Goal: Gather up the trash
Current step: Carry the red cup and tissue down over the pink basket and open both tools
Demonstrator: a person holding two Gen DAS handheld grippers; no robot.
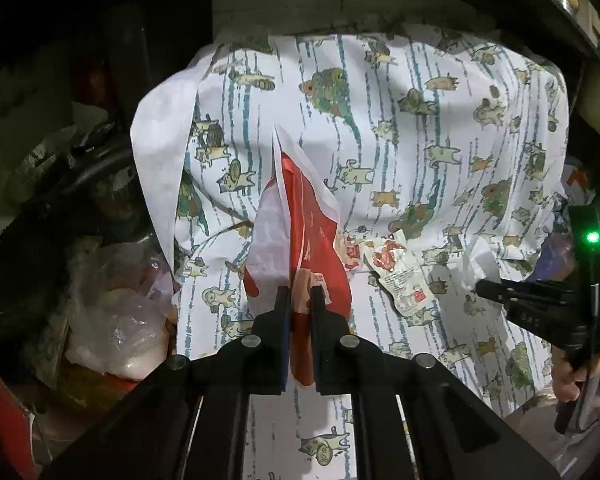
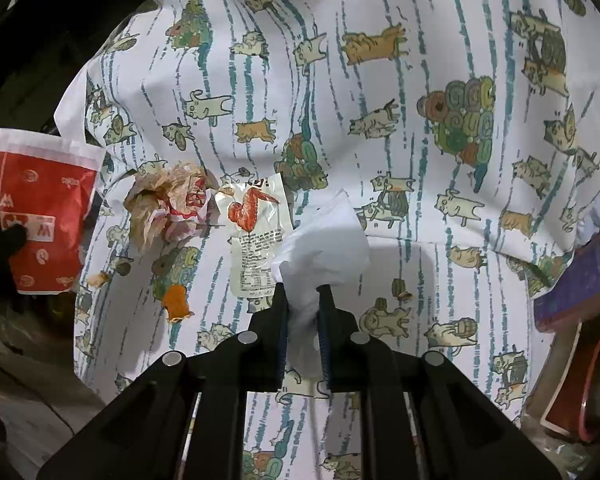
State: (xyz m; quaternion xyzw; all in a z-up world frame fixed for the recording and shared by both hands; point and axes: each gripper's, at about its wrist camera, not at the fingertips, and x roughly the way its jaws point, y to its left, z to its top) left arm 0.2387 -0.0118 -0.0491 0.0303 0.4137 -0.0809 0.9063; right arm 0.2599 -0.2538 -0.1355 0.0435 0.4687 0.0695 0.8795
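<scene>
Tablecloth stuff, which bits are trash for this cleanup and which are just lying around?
Trash for the job:
- red paper bag, in left gripper
- white tissue, in right gripper
- chicken wing sachet
- crumpled wrapper
- orange food scrap

Just lying about:
- cat-print tablecloth
- purple box

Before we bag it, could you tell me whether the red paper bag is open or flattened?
Flattened: the red paper bag hangs creased from the left gripper, mouth edges together.
</scene>
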